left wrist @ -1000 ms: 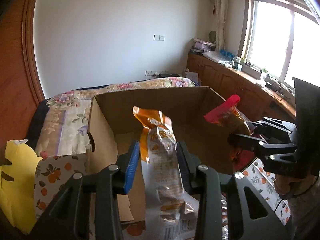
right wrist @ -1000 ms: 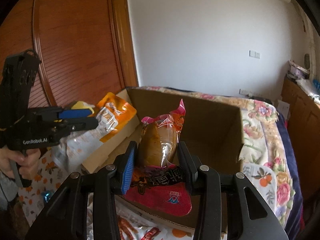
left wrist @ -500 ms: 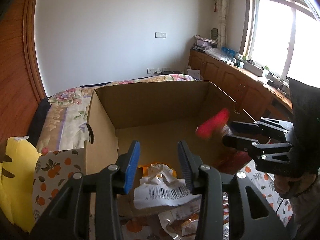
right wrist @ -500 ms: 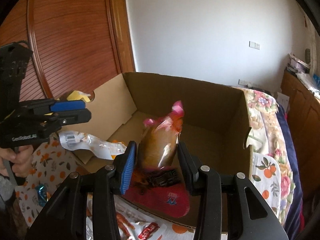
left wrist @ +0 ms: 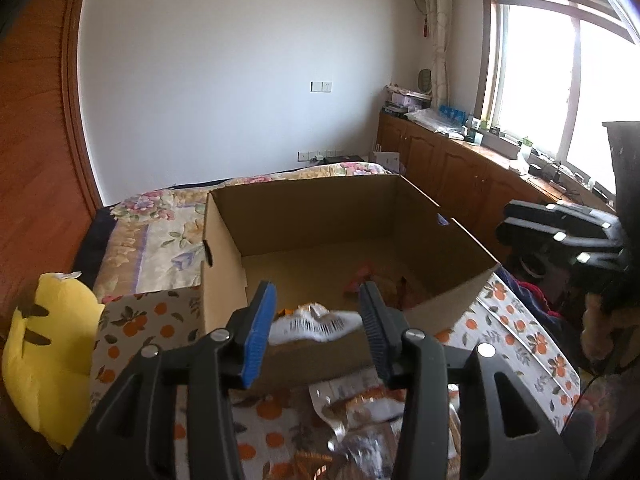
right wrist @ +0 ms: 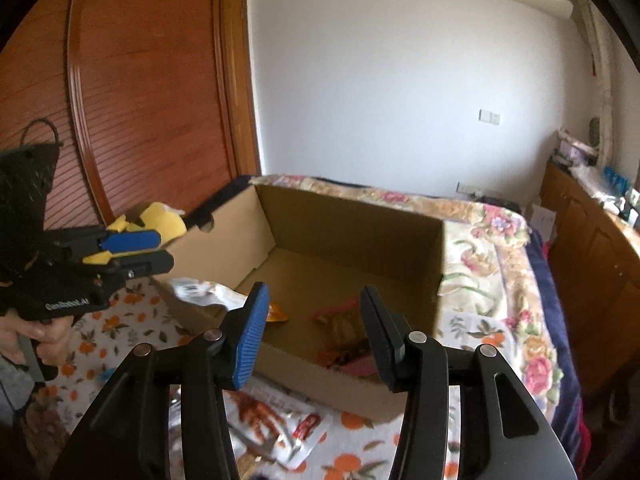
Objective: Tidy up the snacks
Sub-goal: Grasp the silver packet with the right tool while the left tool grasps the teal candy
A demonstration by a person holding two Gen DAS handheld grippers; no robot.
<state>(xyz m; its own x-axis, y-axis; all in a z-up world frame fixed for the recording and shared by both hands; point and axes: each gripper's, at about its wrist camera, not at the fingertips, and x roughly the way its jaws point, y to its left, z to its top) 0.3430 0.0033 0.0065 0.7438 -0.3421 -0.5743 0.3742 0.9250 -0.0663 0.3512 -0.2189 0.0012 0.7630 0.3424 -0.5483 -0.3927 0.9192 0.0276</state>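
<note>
An open cardboard box (left wrist: 320, 204) (right wrist: 352, 220) stands on the bed. My left gripper (left wrist: 316, 320) is open and empty just before its near wall. A white and orange snack bag (left wrist: 312, 322) (right wrist: 208, 292) hangs over the box's near rim. My right gripper (right wrist: 312, 320) is open and empty above the box's near edge. A red and brown snack pack (right wrist: 344, 336) (left wrist: 372, 284) lies on the box floor. More snack packs (left wrist: 360, 404) (right wrist: 276, 420) lie on the orange-print cloth below the grippers.
A yellow plush toy (left wrist: 44, 344) lies left of the box. A wooden wardrobe (right wrist: 132, 92) stands to the left and wooden cabinets (left wrist: 452, 176) under the window to the right. The floral bedspread (right wrist: 492, 264) stretches behind the box.
Both grippers opened and let go of their snack bags. The white and orange bag dropped onto the box's rim. The red and brown pack fell to the box floor. Both grippers drew back.
</note>
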